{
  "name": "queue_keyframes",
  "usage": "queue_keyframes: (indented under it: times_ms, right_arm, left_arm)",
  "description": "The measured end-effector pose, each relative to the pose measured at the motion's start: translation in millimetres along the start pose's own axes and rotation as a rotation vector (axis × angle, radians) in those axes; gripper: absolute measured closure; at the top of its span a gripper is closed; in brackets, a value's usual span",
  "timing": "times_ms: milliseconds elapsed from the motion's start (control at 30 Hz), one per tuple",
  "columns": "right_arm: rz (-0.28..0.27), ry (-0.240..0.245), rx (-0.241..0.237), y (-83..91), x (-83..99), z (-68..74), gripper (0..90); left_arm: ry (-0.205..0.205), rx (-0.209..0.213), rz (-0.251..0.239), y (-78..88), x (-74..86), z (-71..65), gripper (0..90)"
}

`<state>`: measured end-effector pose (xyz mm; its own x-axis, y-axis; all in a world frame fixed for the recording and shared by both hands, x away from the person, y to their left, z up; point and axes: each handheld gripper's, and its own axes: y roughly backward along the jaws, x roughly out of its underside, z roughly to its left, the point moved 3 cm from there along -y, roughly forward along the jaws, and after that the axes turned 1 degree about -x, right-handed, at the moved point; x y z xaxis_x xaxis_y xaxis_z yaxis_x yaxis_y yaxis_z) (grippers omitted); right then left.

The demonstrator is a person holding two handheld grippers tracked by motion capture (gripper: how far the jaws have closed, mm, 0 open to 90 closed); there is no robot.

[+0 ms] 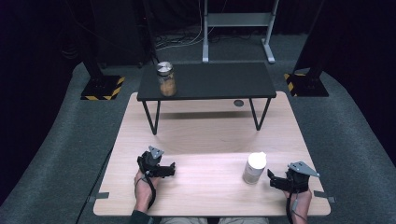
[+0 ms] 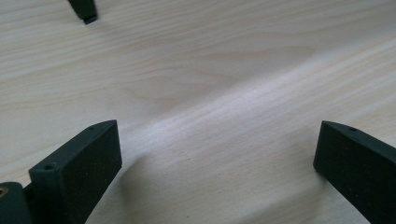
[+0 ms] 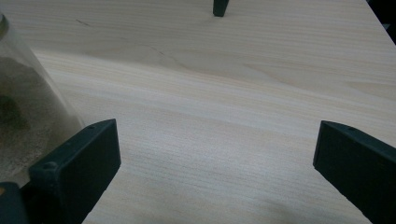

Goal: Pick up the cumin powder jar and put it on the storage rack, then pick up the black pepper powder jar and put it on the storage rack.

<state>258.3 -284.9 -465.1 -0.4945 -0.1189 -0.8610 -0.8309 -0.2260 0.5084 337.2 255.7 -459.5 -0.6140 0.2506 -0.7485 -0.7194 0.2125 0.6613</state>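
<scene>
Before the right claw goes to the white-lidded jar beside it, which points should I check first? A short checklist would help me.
1. Right claw open: ok, its jaws stand wide apart in the right gripper view.
2. Clear white-lidded jar upright on the light wooden table: ok.
3. Jar between the right claw's jaws: not ok, it stands beside the left jaw in the right gripper view.
4. Left claw out of the way: ok, open, apart from the jar.
5. Jar lid tight: cannot tell.
6. Clear silver-lidded jar with orange-brown contents far from the move: ok, it stands on the small black table.
</scene>
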Motion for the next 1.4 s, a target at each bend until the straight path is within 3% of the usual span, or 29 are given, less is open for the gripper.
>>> queue_keyframes:
  times_ms: [233,500,900,1400]
  right_arm:
    - [-0.022,-0.009,-0.002,1.4,2.9,-0.7,0.0]
    - [-0.003,0.015,-0.006,-0.8,0.0,0.7,0.0]
    - [0.005,0.037,0.02,-1.7,-1.2,6.8,0.0]
    - [0.006,0.029,0.028,-2.0,-1.5,7.1,0.0]
  left_arm:
    - [-0.014,0.008,-0.005,-1.2,-0.3,1.5,0.3]
    - [-0.026,0.005,-0.007,-2.4,-1.5,1.2,0.2]
    - [-0.005,0.028,0.004,-3.8,-3.0,6.4,0.2]
    - [0.005,0.035,0.009,-4.2,-3.7,8.1,0.2]
